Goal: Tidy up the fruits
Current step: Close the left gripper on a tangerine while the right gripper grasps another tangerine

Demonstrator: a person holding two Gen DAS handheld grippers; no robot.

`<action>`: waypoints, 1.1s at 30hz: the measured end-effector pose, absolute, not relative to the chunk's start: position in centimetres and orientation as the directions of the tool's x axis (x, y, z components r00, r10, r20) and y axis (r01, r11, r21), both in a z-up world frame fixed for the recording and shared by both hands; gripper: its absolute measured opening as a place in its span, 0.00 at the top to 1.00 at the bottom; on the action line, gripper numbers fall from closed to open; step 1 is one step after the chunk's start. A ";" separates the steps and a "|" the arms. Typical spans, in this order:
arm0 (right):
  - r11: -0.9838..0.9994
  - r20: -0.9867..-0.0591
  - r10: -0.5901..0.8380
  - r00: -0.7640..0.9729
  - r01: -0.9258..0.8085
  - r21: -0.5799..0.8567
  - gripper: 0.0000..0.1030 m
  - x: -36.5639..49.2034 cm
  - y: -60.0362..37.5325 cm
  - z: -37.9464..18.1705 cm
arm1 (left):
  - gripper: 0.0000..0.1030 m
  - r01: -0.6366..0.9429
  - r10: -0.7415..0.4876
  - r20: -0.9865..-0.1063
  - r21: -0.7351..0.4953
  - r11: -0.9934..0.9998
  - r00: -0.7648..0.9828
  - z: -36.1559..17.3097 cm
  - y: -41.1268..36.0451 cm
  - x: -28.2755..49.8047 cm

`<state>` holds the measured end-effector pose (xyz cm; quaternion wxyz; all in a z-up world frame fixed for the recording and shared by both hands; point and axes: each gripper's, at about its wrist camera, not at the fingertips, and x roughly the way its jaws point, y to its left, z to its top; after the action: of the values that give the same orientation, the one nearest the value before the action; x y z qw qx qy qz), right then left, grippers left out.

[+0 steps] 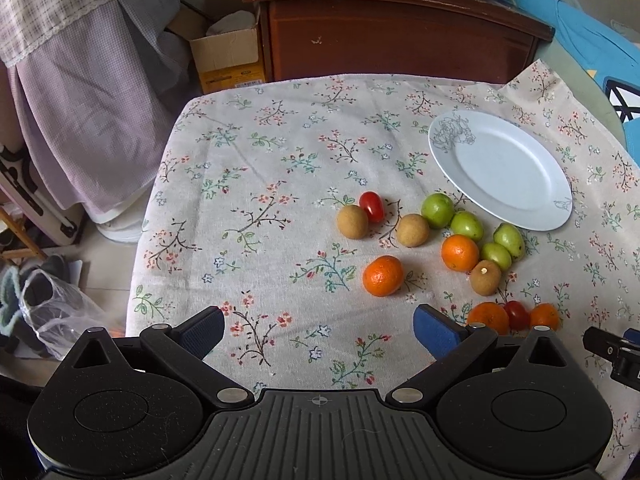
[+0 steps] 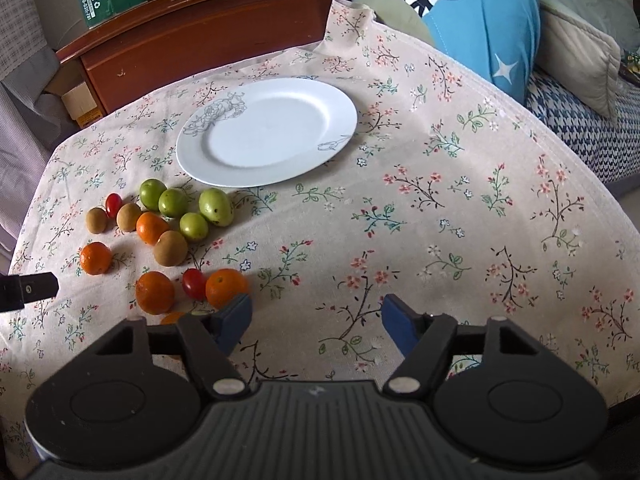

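Plate (image 2: pixel 267 133) sitting on counter (image 2: pixel 440 200), toward far edge. Fruit cluster (image 2: pixel 168 232) lying on counter just before plate and to its left, several pieces touching, none resting on plate. Wooden cabinet (image 1: pixel 392 32) standing behind counter. Cardboard box (image 1: pixel 228 56) sitting left of cabinet. Cushions (image 2: pixel 480 20) lying behind counter's right side.

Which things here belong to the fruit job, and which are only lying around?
Belongs to the job:
white plate
oranges
green fruits
brown fruits
cherry tomatoes

Just lying about:
cardboard box
plastic bag
wooden cabinet
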<state>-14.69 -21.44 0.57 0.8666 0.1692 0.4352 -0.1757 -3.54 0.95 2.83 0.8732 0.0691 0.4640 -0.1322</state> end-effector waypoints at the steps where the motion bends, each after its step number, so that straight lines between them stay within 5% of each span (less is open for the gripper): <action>1: 0.880 -0.816 -0.148 0.558 0.451 0.148 0.39 -14.7 -21.5 0.3 | 0.02 0.290 -0.169 -0.826 -0.007 0.957 0.538 2.8 1.2 -3.4; 5: 0.869 -0.812 -0.076 0.579 0.437 0.231 0.51 -14.5 -21.9 -0.4 | 0.07 0.291 -0.182 -0.827 -0.023 0.956 0.533 2.4 1.3 -3.0; 28: 0.902 -0.769 0.024 0.639 0.317 0.292 0.61 -11.8 -20.1 -1.8 | 0.33 0.399 -0.317 -0.790 -0.102 0.911 0.524 -0.5 -0.7 -1.7; 33: 0.901 -0.756 0.036 0.654 0.305 0.307 0.72 -11.5 -19.9 -2.1 | 0.51 0.411 -0.332 -0.798 -0.117 0.904 0.504 -1.2 -1.1 -1.3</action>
<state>-11.51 -19.88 -2.09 0.8851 0.2086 0.4090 -0.0758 -1.30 -1.09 -1.17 0.8659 0.0437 0.4497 -0.2145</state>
